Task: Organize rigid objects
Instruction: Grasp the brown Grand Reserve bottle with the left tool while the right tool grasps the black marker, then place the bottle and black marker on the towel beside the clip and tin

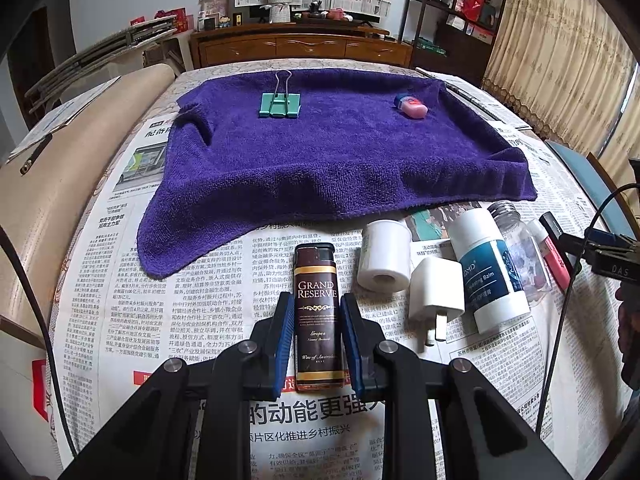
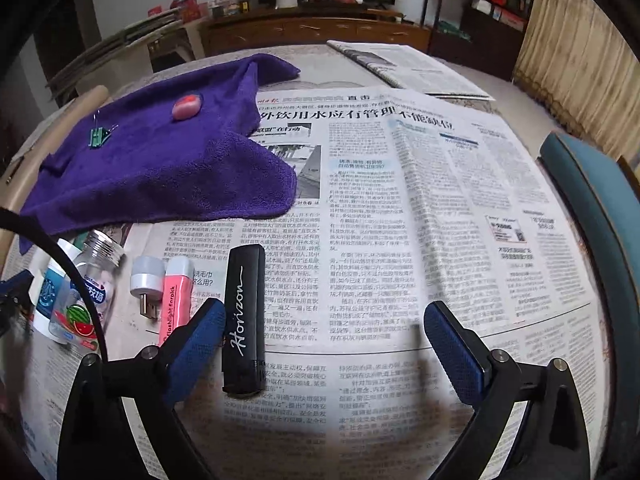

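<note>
My left gripper (image 1: 316, 312) is shut on a brown "Grand Reserve" lighter (image 1: 317, 316), its blue pads pressed against both sides, low over the newspaper. My right gripper (image 2: 324, 324) is open; a black "Horizon" lighter (image 2: 243, 320) lies on the newspaper just inside its left finger (image 2: 200, 340), free of the right one. A purple towel (image 1: 328, 152) carries a green binder clip (image 1: 280, 104) and a pink eraser (image 1: 412, 107). A row of items lies right of the left gripper: white tape roll (image 1: 385, 256), white plug adapter (image 1: 436, 292), white balm tube (image 1: 488, 268), clear bottle (image 1: 520, 248).
Newspaper (image 2: 420, 200) covers the round table. A pink highlighter (image 2: 173, 296) and a small white USB light (image 2: 147, 280) lie left of the black lighter. A blue chair (image 2: 592, 208) stands at the table's right edge. A wooden sideboard (image 1: 300, 46) is behind.
</note>
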